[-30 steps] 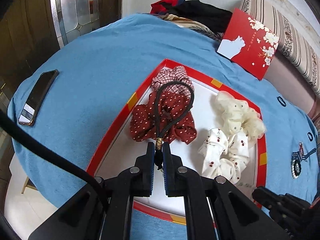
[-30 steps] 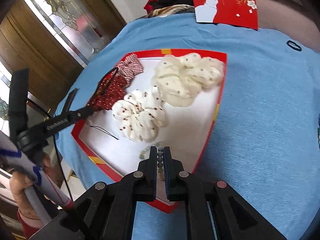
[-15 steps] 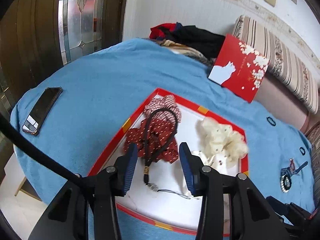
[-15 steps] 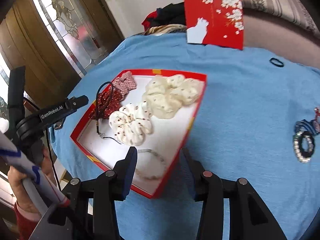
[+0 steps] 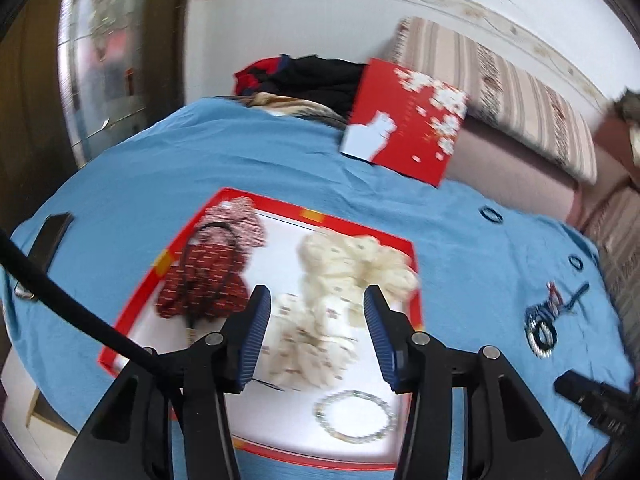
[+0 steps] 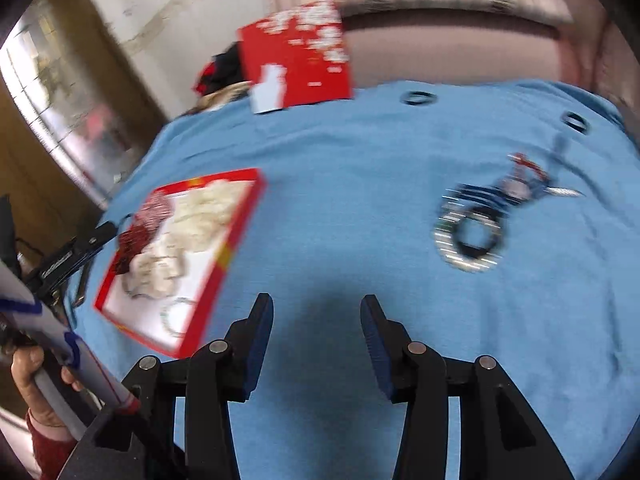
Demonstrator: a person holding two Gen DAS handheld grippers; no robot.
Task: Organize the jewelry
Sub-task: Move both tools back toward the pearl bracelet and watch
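Both claws wide open, nothing in either. Left claw (image 5: 316, 324) hanging over the red tray (image 5: 136, 300) on the blue-covered surface (image 5: 132, 184). Inside the tray: red dotted scrunchie (image 5: 200, 292) with a black cord loop (image 5: 224, 256) lying across it, cream scrunchies (image 5: 352, 264) next to that, pale bead bracelet (image 5: 356, 418) at the near edge. Right claw (image 6: 316, 336) above bare blue cloth, tray (image 6: 236, 224) off to its left. Pile of loose jewelry (image 6: 476, 224) well apart from the tray, out on the cloth, pretty blurry: looks like a pearl bracelet around a dark ring plus some blue bits. Red card (image 6: 296, 56) propped at the far edge.
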